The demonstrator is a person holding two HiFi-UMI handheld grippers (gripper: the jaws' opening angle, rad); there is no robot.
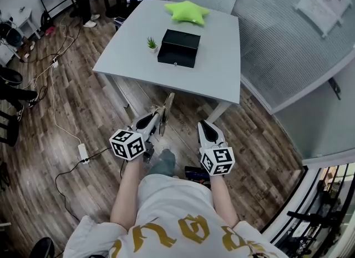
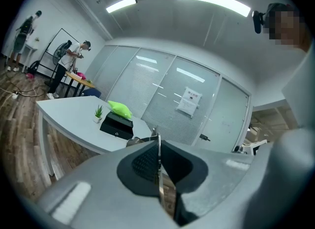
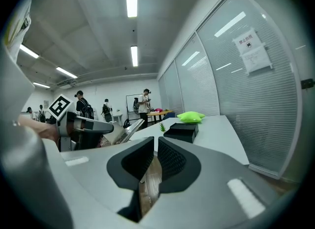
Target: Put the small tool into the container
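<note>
The container is a closed black box (image 1: 178, 47) in the middle of the grey table (image 1: 222, 71); both gripper views show the black box (image 2: 116, 124) (image 3: 182, 132) as well. My left gripper (image 1: 157, 117) hangs over the wooden floor short of the table's near edge, shut on a thin flat metal tool (image 1: 167, 110). That tool (image 2: 158, 156) appears edge-on between the pads in the left gripper view. My right gripper (image 1: 206, 128) is level with it on the right, also off the table, its jaws shut with nothing between them (image 3: 155, 147).
A green star cushion (image 1: 187, 11) lies behind the box and a small potted plant (image 1: 151, 43) stands to its left. A glass partition (image 1: 288, 40) runs along the right. Cables and a power strip (image 1: 83, 151) lie on the floor to the left. People stand far back.
</note>
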